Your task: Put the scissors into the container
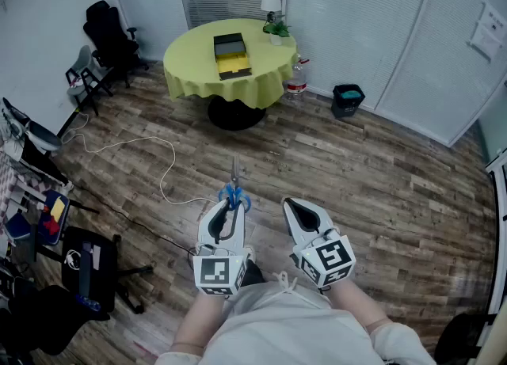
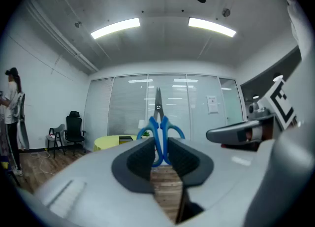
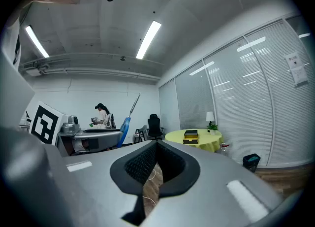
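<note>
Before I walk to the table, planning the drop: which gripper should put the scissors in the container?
Left: the left gripper holds the scissors by their blue handles; the right gripper is shut and empty.

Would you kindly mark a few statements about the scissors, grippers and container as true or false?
1. The left gripper grips the blue-handled metal scissors. True.
2. The right gripper grips them too. False: its jaws are shut on nothing.
3. The dark box-shaped container sits on the round yellow-clothed table. True.
4. The scissors lie in the container. False: the left gripper holds them, away from the table.
</note>
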Tool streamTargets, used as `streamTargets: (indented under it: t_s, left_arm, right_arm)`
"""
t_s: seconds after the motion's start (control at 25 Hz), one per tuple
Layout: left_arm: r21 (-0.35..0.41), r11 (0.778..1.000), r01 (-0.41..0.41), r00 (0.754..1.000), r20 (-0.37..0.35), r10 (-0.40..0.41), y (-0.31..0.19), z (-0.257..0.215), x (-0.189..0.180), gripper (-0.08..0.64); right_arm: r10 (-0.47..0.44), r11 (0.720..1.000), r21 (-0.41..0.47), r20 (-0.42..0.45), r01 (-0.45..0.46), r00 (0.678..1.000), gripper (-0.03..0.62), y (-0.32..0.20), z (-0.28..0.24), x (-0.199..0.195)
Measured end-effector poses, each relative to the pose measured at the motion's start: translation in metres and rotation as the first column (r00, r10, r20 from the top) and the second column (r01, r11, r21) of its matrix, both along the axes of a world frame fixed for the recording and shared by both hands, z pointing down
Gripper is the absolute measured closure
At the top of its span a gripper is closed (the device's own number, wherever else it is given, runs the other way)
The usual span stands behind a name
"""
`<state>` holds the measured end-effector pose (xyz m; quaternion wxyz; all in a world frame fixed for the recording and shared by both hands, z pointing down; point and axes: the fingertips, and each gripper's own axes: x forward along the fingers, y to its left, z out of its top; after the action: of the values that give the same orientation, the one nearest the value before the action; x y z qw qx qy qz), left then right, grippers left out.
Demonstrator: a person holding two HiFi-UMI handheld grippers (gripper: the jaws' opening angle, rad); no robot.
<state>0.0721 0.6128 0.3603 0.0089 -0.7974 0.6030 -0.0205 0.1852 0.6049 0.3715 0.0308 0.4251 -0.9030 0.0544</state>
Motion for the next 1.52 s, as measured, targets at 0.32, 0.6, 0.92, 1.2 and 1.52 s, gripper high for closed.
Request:
streamTargets:
  t_s: [0.32, 0.6, 0.92, 1.2, 1.52]
  left_arm:
    - [-0.016, 1.000, 0.013, 1.000, 0.001, -0.013, -0.004, 0.006, 0.002, 0.474]
    - [-0.036, 0.999, 0.038, 0.999, -0.007, -0.038, -0.006, 0.013, 0.001, 0.474]
    - [-0.044, 0.998, 0.045, 0.999, -0.015, -0.046, -0.033, 0.021, -0.015, 0.474]
    - [-0.032, 0.999, 0.012, 0.999, -0.037, -0.014, -0.102, 0.019, -0.043, 0.474]
    - [-0.036, 0.999, -0.026, 0.998, -0.061, 0.024, -0.217, 0.010, -0.114, 0.474]
  right_arm:
    - [-0.010, 1.000, -0.021, -0.002, 0.010, 1.000, 0.592, -0.005, 0.009, 0.002]
    - [-0.017, 0.998, -0.054, 0.046, 0.019, 0.999, 0.592, -0.007, 0.018, 0.003]
    - [0.002, 0.994, -0.108, 0.060, 0.005, 0.998, 0.592, -0.037, 0.034, -0.003]
    - [0.039, 0.994, -0.107, 0.035, -0.035, 0.999, 0.592, -0.103, 0.033, -0.027]
    - [0.090, 0.988, -0.128, 0.015, -0.087, 0.996, 0.592, -0.214, 0.027, -0.090]
